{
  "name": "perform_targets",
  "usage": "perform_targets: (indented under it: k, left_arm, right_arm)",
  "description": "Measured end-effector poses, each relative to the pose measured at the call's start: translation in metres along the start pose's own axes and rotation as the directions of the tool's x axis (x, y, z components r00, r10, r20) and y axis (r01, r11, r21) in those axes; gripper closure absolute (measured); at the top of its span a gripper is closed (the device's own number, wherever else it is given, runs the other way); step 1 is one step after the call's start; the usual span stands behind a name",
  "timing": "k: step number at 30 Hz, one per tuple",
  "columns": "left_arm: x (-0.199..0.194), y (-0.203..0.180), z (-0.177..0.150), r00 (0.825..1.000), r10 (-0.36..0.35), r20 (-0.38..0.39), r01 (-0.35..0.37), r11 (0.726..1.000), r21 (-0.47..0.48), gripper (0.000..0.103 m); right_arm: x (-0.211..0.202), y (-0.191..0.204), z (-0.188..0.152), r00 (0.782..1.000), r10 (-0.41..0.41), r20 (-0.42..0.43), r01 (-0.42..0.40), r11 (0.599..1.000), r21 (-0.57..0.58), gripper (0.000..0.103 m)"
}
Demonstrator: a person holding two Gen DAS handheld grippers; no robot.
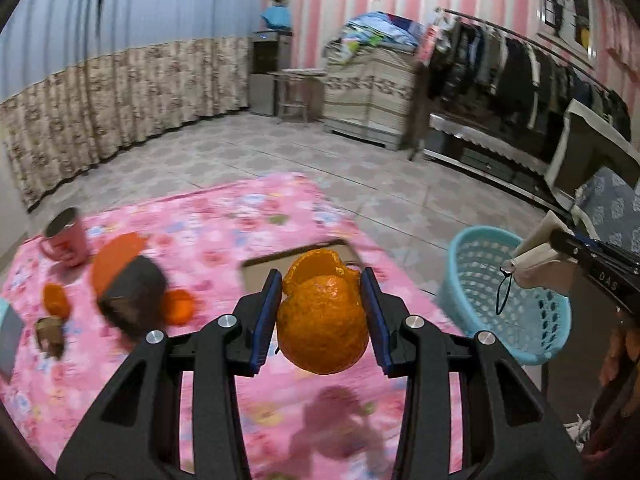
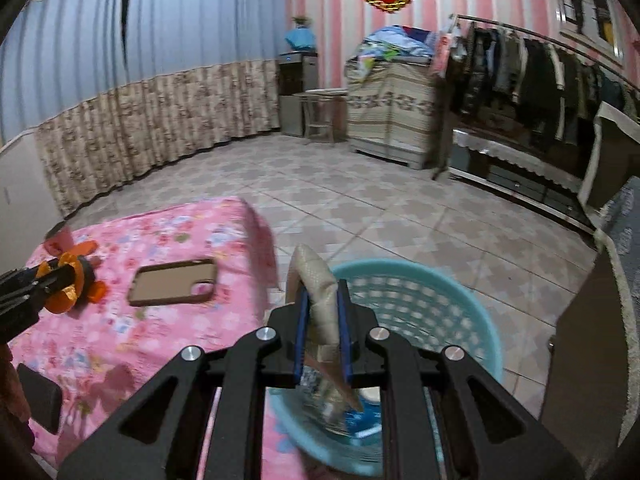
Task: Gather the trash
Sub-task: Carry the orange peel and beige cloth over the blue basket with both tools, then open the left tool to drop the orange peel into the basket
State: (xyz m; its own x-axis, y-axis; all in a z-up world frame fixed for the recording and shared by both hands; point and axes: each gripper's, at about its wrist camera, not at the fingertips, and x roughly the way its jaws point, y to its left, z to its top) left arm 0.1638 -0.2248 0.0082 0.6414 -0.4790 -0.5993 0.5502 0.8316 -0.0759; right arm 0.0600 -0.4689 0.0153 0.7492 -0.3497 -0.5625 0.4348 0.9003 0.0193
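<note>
The left gripper (image 1: 322, 307) pinches an orange peel (image 1: 322, 328) above the pink table (image 1: 248, 216); the right gripper (image 2: 323, 332) clamps a beige wrapper (image 2: 320, 300) over the blue basket (image 2: 460, 292).

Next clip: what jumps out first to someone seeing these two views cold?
The orange peel clamped in the left gripper, above the pink cloth. Next, the right gripper, shut on a beige wrapper over the blue basket, which already holds some trash. A phone case lies on the cloth.
</note>
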Motion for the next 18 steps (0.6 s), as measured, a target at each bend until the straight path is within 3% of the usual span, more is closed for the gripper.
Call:
perform_targets:
  k: [18]
  left_arm:
    - [0.08,-0.147,0.01,0.973,-0.221,-0.062,0.228,0.962,0.151,0.063]
  right_arm:
    - [0.009,-0.092,-0.024,0.992,-0.111,-0.053,0.117,0.982,0.147,0.089]
